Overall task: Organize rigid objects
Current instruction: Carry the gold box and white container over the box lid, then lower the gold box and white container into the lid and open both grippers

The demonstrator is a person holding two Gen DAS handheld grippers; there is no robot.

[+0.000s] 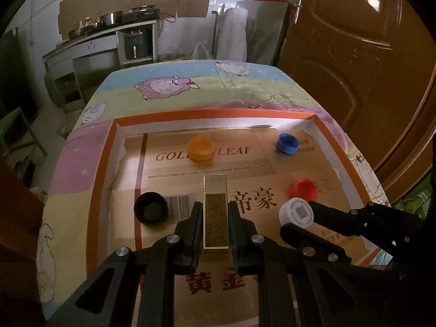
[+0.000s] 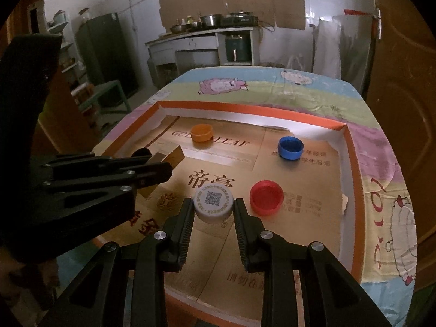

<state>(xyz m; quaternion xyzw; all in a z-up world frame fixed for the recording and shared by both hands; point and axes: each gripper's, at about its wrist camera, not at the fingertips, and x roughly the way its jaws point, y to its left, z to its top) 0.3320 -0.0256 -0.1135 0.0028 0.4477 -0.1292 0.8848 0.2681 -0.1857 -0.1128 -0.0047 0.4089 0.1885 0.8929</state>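
Left gripper [image 1: 215, 209] clamped on gold box [image 1: 215, 212], long axis running straight ahead between fingers. Right gripper [image 2: 214, 204] pinching white cap [image 2: 214, 203]; red cap [image 2: 266, 197] just right.

Tray [image 1: 105, 147]: orange rim, white inner walls, floor lined with tan cardboard printed in dark red lettering. Lighter [image 1: 215, 212]: pale gold case with a darker, finely patterned brown panel. Caps: one orange [image 1: 200, 148], one blue [image 1: 287, 143], one red [image 1: 303, 189], one black [image 1: 150, 208], one white [image 2: 214, 203] bearing a dark QR code ringed by small print. Both grippers, left [image 1: 215, 204] and right [image 2: 214, 200], black with silver pins. Tablecloth [image 1: 190, 81]: pastel bands of blue, green, pink and yellow, cartoon sheep in pink and white
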